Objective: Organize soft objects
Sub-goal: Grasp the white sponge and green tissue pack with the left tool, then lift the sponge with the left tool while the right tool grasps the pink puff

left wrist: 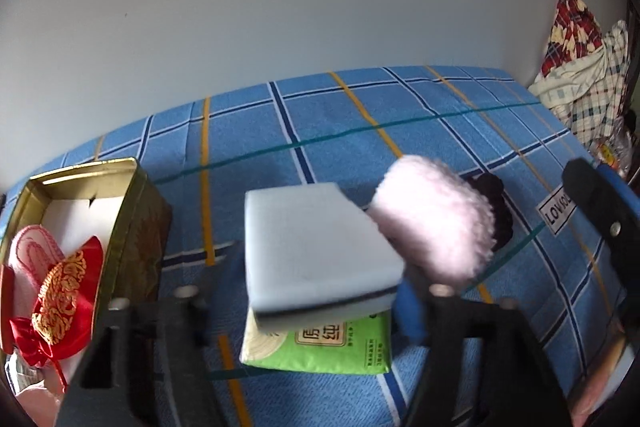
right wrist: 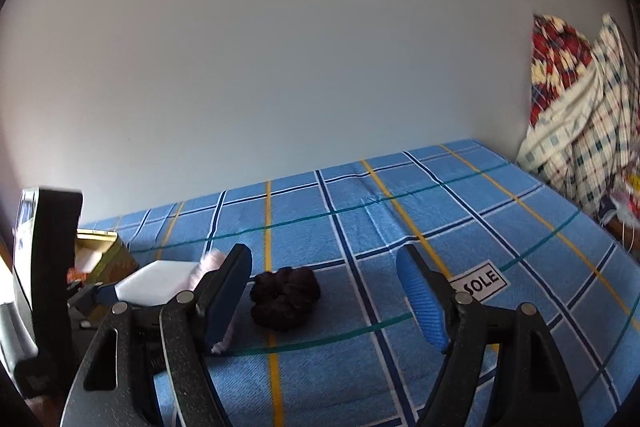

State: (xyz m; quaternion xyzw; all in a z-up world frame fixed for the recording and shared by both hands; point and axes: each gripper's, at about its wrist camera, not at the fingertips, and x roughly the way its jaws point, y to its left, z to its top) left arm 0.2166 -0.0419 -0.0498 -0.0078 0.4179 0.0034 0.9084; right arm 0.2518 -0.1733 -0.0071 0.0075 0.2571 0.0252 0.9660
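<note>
Gripping white sponge (left wrist: 320,247), long axis pointing away, left tongs (left wrist: 320,295) clenched; right tongs (right wrist: 324,287) released

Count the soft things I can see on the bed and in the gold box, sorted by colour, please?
White: 1, sponge block
Pink: 2, fluffy pad; knitted piece in the gold box
Red: 1, embroidered pouch in the box
Dark: 1, scrunchie
Green: 1, tissue pack
Total: 6

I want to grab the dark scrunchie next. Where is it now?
In the right wrist view the dark scrunchie lies on the blue plaid sheet, between the right hand-held gripper fingers, beside the pink fluffy item.
</note>
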